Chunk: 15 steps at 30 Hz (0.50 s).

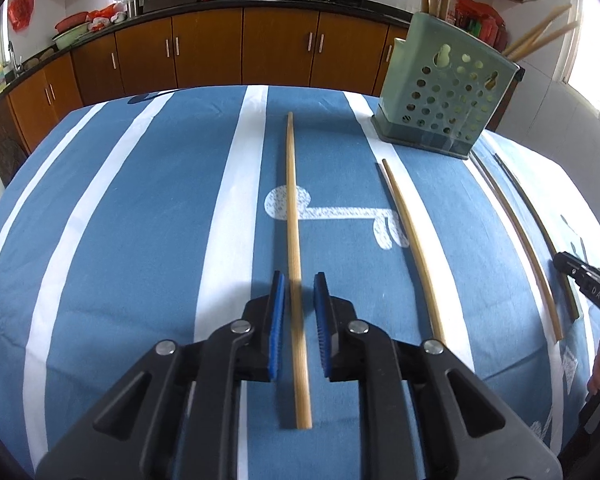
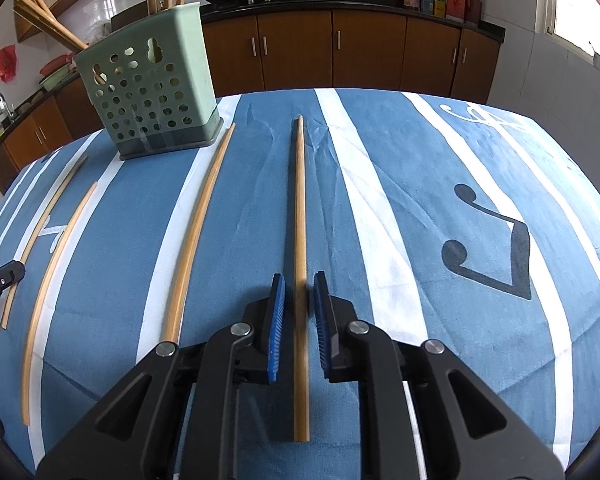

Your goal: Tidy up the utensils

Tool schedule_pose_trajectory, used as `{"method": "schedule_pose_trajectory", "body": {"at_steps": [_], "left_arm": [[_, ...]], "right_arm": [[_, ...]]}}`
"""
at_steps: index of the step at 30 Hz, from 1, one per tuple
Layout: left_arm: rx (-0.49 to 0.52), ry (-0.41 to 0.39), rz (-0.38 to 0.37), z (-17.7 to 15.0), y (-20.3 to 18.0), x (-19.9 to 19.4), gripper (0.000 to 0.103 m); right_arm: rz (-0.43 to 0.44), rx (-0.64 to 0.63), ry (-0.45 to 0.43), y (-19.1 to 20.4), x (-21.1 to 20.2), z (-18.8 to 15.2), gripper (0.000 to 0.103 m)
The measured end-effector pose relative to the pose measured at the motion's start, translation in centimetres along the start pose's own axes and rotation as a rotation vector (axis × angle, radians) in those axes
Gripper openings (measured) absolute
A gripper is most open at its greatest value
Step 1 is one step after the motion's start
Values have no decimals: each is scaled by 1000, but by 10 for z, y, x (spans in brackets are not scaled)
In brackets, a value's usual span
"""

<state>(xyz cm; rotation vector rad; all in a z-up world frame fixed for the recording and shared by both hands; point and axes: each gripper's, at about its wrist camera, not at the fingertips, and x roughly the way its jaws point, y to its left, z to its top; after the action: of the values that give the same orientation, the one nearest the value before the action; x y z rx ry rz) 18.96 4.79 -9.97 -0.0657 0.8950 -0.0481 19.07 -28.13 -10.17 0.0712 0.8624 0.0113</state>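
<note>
The desk (image 1: 120,220) is wearing a soft blue-and-white striped cloth. The perforated green plastic holder (image 1: 444,96) is standing rigid at the far edge, already keeping several sticks upright. Other bamboo chopsticks (image 1: 412,248) are lying loose between the grippers. The left gripper (image 1: 299,276) is straddling one chopstick (image 1: 294,200) and the right gripper (image 2: 299,276) another chopstick (image 2: 300,200). Both sets of jaws are standing narrow, with slim gaps showing. The sticks are looking light, stiff and smooth, so pinching near the thick end is probably suiting them best.

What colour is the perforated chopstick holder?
Pale green holder, clearest in the right wrist view.
</note>
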Motion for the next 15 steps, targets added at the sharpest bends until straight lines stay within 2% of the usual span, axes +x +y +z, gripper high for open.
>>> {"method": "schedule_pose_trajectory", "body": {"at_steps": [1,4,7,15], "left_arm": [[3,1,7,-1,0,-1,10],[7,10,10,-2,2,-3,8],[8,11,7,-1,4,-8,7],[-25,-109,-16,21,12,-50,7]], "right_arm": [[1,5,0,-1,-1,0,7],[15,34,-4,-6,-4,0,7],[19,48,-50,-8,-18,4,7],[61,118,-215,-25,-66,30,7]]}}
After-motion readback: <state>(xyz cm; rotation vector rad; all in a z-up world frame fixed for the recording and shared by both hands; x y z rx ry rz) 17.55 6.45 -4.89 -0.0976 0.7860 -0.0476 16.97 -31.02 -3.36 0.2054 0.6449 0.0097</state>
